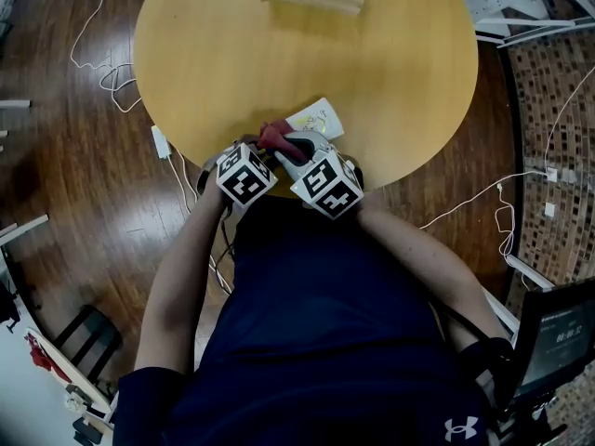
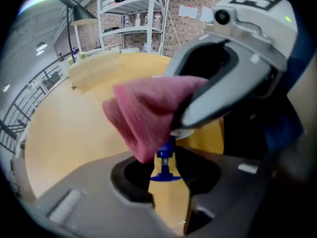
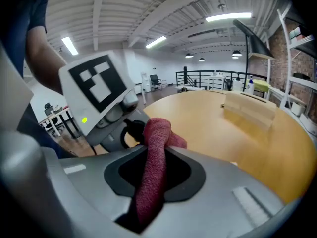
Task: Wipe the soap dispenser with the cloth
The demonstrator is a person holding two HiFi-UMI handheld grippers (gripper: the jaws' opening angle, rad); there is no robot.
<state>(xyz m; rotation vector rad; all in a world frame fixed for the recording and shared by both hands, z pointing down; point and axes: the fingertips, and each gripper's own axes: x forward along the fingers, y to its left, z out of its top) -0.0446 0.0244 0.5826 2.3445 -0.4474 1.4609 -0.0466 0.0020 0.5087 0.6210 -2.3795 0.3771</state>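
1. Tool state: the right gripper [image 3: 148,182] is clenched on the red cloth [image 3: 153,152], a rolled length of which runs up between its jaws and stands out past the tips.
2. The left gripper [image 2: 167,190] appears clamped on the soap dispenser [image 2: 166,162]. We see only the dispenser's blue pump neck and collar seated in the narrow gap between the jaws.
3. Location: the dispenser is held low over the near edge of the round table [image 1: 307,54], just in front of the person. The rest of it is covered by the right gripper and the cloth.
4. We judge the step in hand to be the wipe itself, since the cloth's free end hangs right at the pump neck.
5. To wipe well, we hold the left gripper steady as the anchor and let only the right gripper travel.
6. We press with the loose fold of the cloth, not the jaw tips, so hard plastic does not scrape or knock the pump.
7. We roll the dispenser in stages to present each face, and check the grip on the slim neck before each turn.
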